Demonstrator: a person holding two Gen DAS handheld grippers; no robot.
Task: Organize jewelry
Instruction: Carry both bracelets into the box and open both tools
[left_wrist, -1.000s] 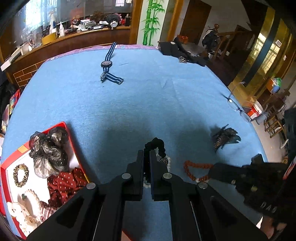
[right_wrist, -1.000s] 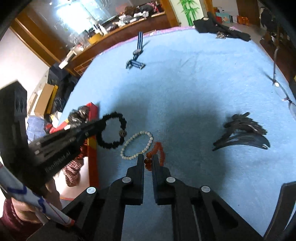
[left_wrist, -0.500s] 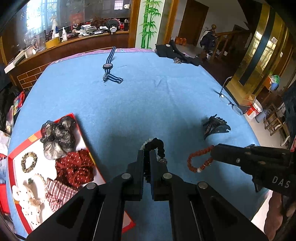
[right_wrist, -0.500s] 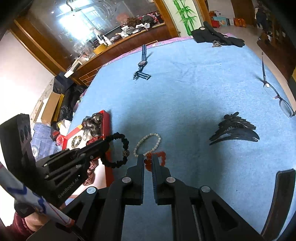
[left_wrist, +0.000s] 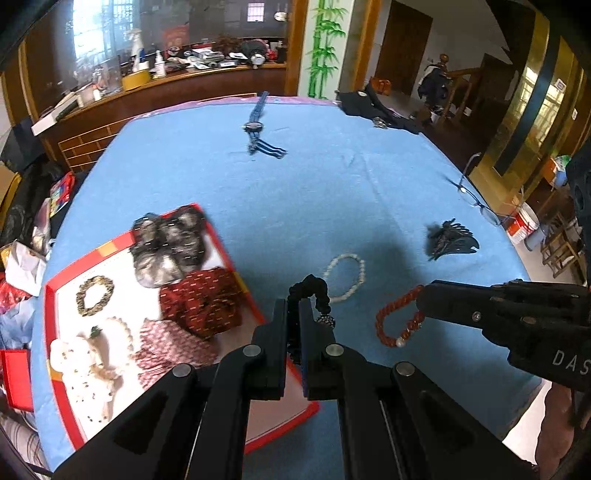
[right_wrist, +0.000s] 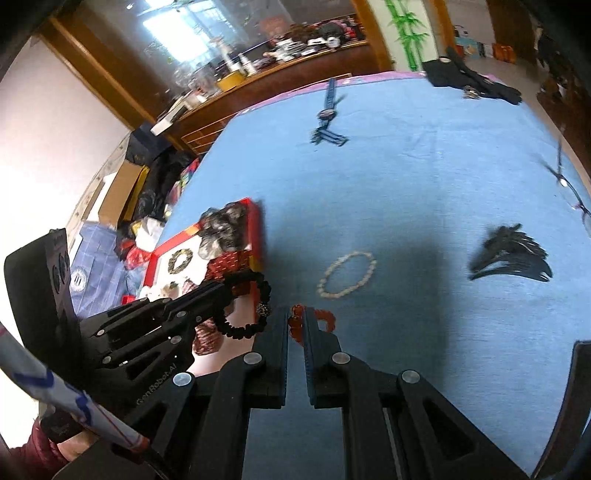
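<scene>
Left wrist view: my left gripper (left_wrist: 292, 306), at lower centre of the frame, was clamped on the black bead bracelet (left_wrist: 314, 295), which looped up and to the right from between the fingers. Compared with half a second earlier, the red tray (left_wrist: 62, 369) filled more of the lower left and the bracelet sat close to its right edge. The white bead bracelet (left_wrist: 345, 275), previously hidden behind the black one, lay exposed on the blue tablecloth (left_wrist: 332, 192) just above centre. At right, my right gripper (left_wrist: 421, 304) pinched the red bead bracelet (left_wrist: 399, 317), which hung from its tip. The black hair claw (left_wrist: 450, 242) lay at upper right, the striped watch (left_wrist: 258, 133) near the top.

Right wrist view: the right gripper (right_wrist: 295, 317) at lower centre was closed on the red bead bracelet (right_wrist: 321, 317). The left gripper (right_wrist: 225, 291) entered from the lower left, gripping the black bead bracelet (right_wrist: 247, 306), which now overlapped the red tray (right_wrist: 255, 229) edge rather than hanging beside it. The white bead bracelet (right_wrist: 347, 273) rested at centre, farther up the frame than before. The black hair claw (right_wrist: 509, 254) lay at right.
</scene>
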